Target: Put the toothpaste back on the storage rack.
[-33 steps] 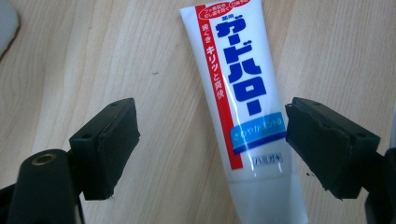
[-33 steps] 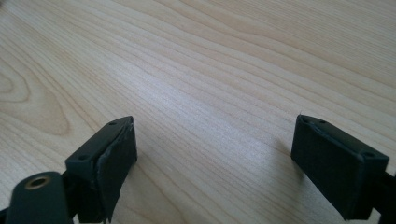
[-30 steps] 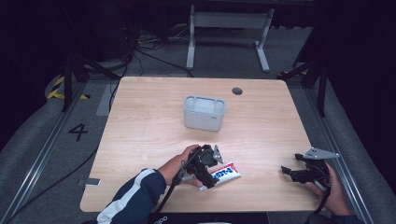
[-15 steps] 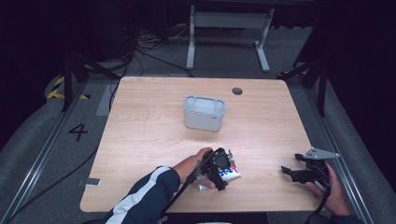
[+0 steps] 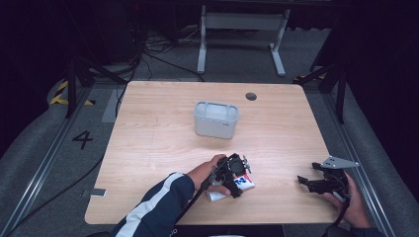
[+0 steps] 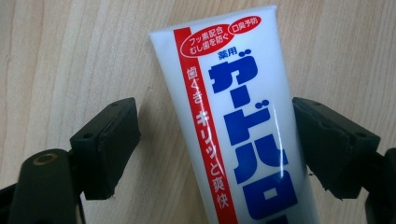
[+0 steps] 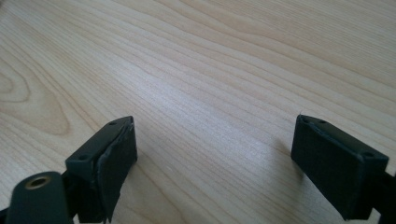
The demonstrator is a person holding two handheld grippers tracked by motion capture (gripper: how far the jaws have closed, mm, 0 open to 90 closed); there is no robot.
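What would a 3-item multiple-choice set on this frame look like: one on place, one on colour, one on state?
1. Where does the toothpaste tube lie relative to the grey container?
A. inside it
B. on the table nearer the person
C. behind it, by the far edge

2. What colour are the large letters on the tube?
A. blue
B. green
C. black

3. How do the jaws of the left gripper stand?
A. shut with nothing between them
B. open, the tube between them
C. clamped on the container's rim

Answers:
1 B, in the high view the tube lies near the front edge, the container mid-table.
2 A, the left gripper view shows blue letters beside a red stripe.
3 B, a gap of bare wood shows between one jaw and the tube.
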